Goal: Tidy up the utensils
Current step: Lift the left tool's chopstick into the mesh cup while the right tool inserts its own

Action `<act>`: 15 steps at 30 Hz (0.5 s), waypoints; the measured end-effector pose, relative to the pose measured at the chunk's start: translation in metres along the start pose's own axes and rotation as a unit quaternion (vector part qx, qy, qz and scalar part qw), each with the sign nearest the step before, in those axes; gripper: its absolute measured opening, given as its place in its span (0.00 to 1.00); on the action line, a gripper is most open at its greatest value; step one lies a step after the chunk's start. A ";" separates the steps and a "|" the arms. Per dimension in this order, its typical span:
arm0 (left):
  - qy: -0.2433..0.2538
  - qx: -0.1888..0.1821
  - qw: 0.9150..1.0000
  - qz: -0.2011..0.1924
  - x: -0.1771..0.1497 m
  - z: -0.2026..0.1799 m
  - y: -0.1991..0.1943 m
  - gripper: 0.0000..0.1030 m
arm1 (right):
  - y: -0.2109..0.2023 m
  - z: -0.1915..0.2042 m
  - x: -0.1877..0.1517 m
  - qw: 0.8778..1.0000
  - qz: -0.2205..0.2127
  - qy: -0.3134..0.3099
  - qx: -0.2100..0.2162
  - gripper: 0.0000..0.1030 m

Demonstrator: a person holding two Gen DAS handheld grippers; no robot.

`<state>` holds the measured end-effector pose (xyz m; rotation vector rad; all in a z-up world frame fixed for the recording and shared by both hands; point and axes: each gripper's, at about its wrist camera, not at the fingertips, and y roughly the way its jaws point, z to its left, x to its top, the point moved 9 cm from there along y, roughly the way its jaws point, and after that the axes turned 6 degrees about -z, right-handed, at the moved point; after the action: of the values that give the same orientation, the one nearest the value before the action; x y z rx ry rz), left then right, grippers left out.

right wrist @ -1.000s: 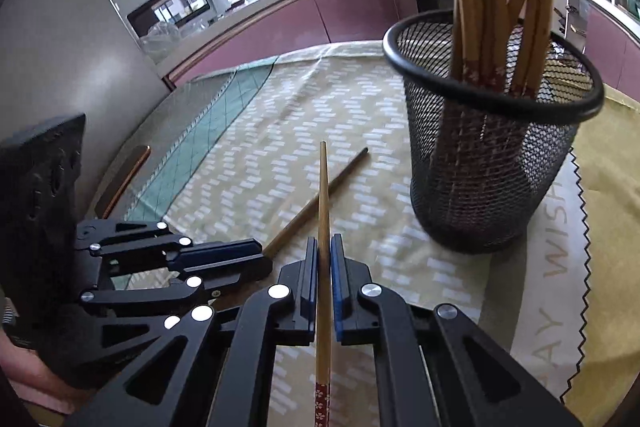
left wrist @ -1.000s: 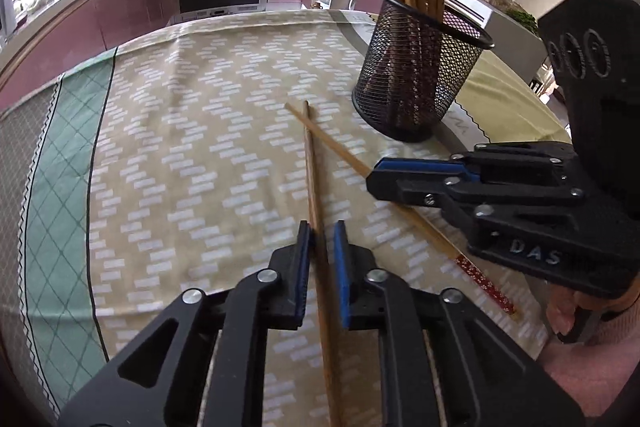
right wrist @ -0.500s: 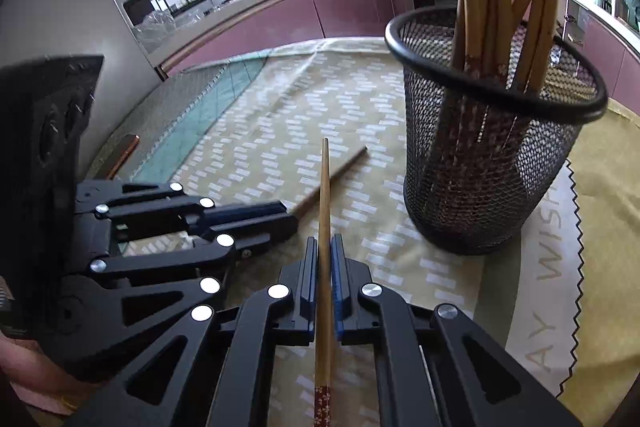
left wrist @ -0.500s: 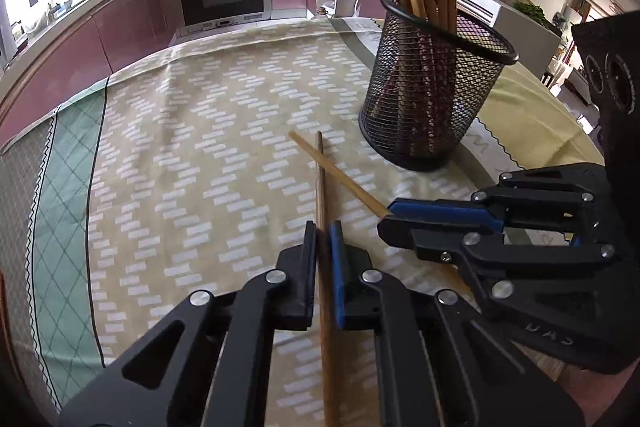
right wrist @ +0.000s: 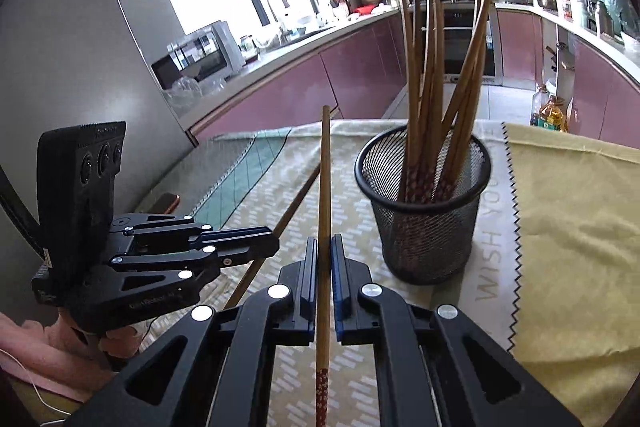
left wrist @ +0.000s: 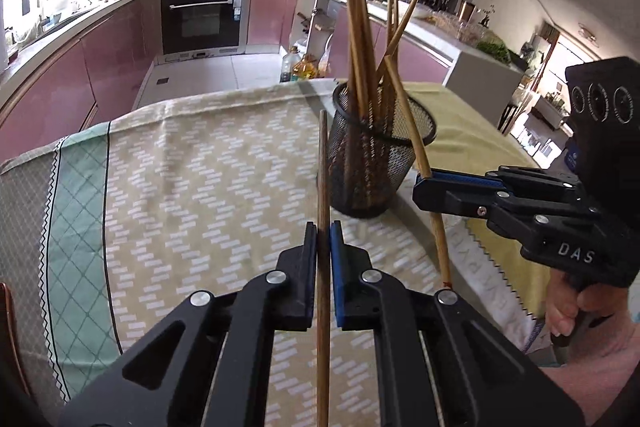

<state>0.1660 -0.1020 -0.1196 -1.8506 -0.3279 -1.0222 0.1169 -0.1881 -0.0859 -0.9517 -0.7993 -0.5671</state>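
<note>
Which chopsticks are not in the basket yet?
Two: the chopstick pinched in the left gripper and the chopstick in the right gripper. The others stand in the black mesh basket.

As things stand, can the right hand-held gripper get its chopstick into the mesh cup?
Probably yes. The right hand-held gripper is shut on its chopstick, and the mesh cup stands just beside it with an open rim. Chopsticks already in it crowd the middle, leaving gaps.

Two matte-black, angular plastic grippers, left (left wrist: pixel 323 227) and right (right wrist: pixel 325 241), each with blue pad strips on the finger faces, silver round-head screws at linkage pivots, triangular cut-outs in the arms, white "DAS" lettering on the right body, three round dials on a black housing, pink sleeves (right wrist: pixel 24 355) behind.
</note>
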 end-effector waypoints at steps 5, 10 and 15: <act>-0.003 -0.022 0.999 -0.024 0.015 -0.008 -0.017 0.07 | -0.017 -0.002 0.013 1.000 -0.027 -0.001 0.001 0.06; -0.003 -0.041 0.998 -0.048 0.029 -0.016 -0.034 0.07 | -0.030 -0.002 0.022 0.999 -0.045 -0.004 0.003 0.06; -0.003 -0.047 0.997 -0.067 0.040 -0.019 -0.044 0.07 | -0.036 -0.002 0.030 0.998 -0.059 -0.007 0.002 0.06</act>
<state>0.1542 -0.1036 -0.0584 -1.9383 -0.4194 -1.1403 0.1092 -0.2093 -0.0455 -0.9107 -0.8721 -0.6616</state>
